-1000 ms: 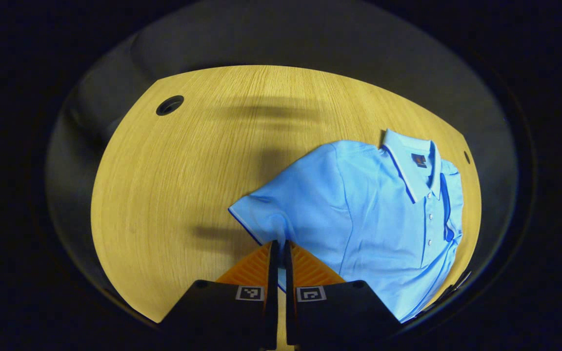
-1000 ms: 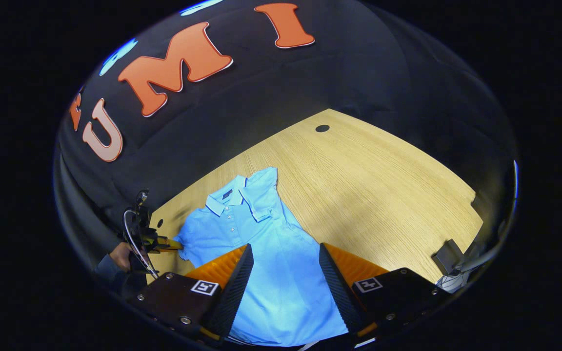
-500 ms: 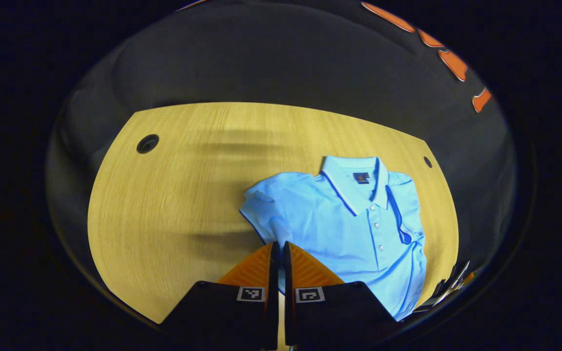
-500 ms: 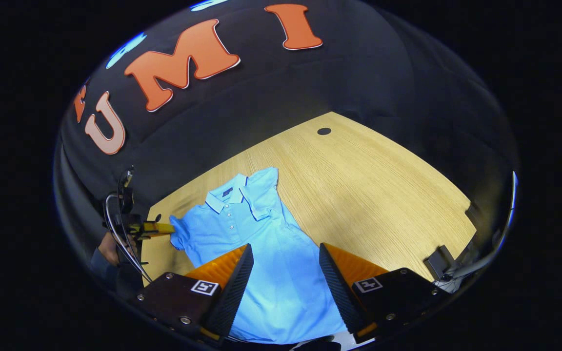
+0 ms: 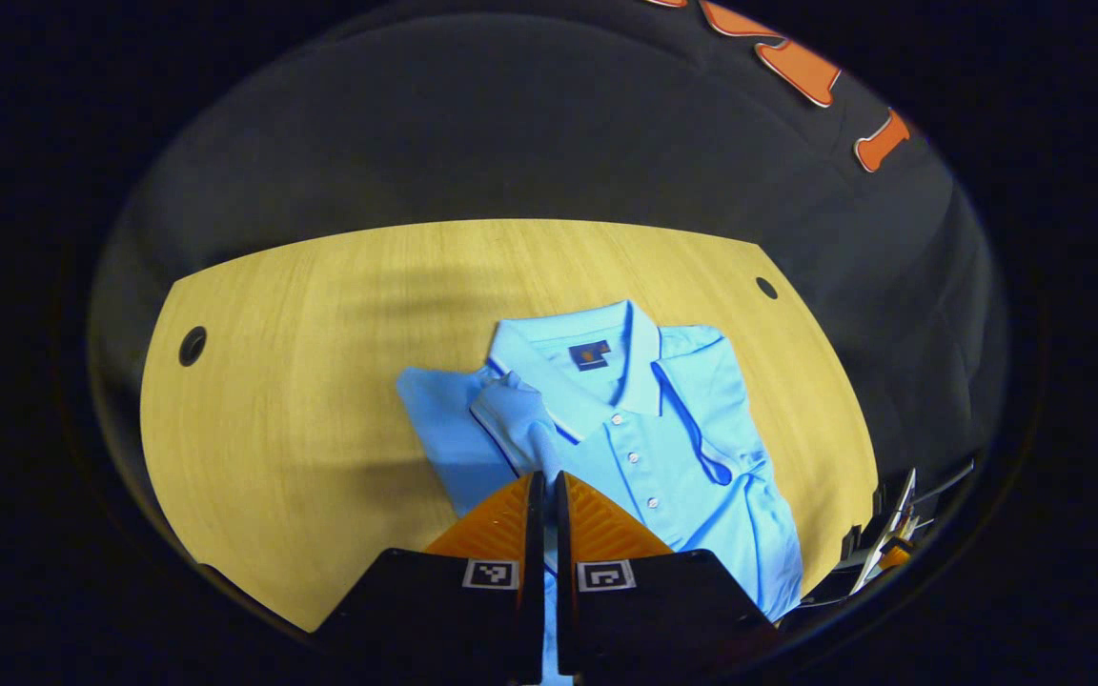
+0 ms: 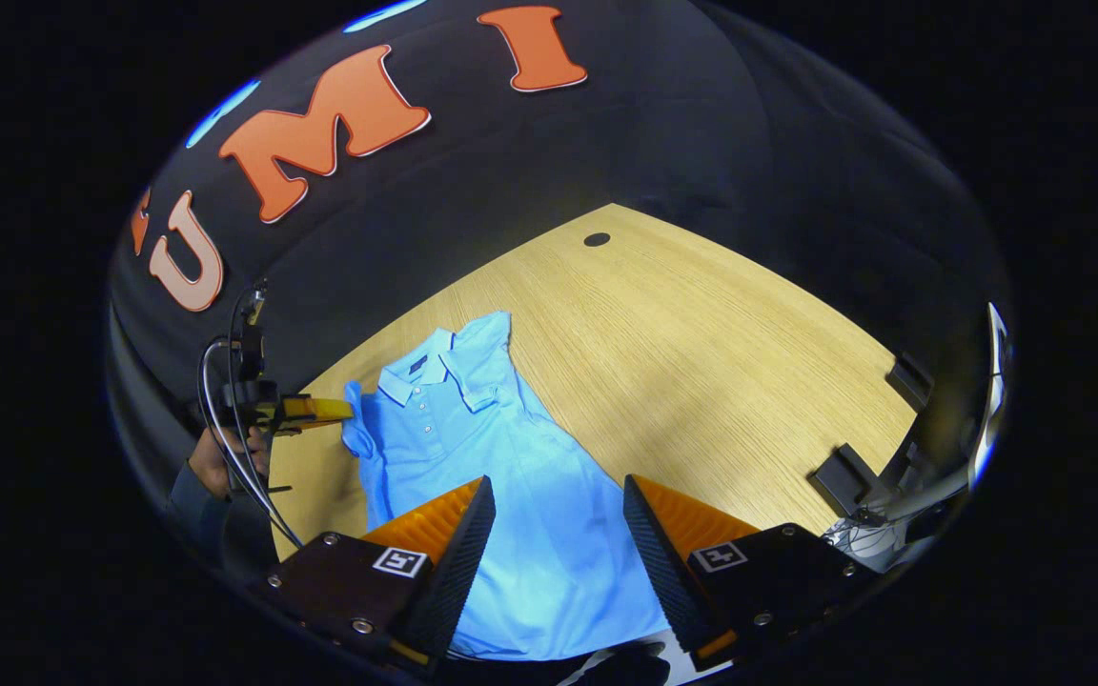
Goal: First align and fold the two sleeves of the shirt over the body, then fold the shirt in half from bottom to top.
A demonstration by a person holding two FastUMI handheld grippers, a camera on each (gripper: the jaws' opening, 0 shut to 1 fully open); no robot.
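Note:
A light blue polo shirt (image 5: 663, 448) lies face up on the wooden table (image 5: 301, 381), collar at the far end. My left gripper (image 5: 543, 478) is shut on one sleeve (image 5: 511, 414), holding it lifted and drawn in over the shoulder, beside the collar. The other sleeve (image 5: 706, 395) lies folded over the chest. In the right gripper view the left gripper (image 6: 320, 410), held by a hand (image 6: 215, 462), pinches that sleeve (image 6: 355, 429) at the shirt's left edge. My right gripper (image 6: 554, 486) stands open above the shirt's lower body (image 6: 549, 543), touching nothing.
Round cable holes (image 5: 193, 345) (image 5: 766, 287) (image 6: 597, 239) sit near the table's far corners. Black brackets (image 6: 844, 472) (image 6: 909, 379) and cables cling to the table's right edge. Bare wood (image 6: 701, 362) stretches to the right of the shirt. The booth's black cloth wall (image 5: 530, 124) stands behind.
My left gripper has lifted the sleeve off the table and carried it inward over the shirt's shoulder. The right gripper has stayed open over the lower body, shifting only slightly.

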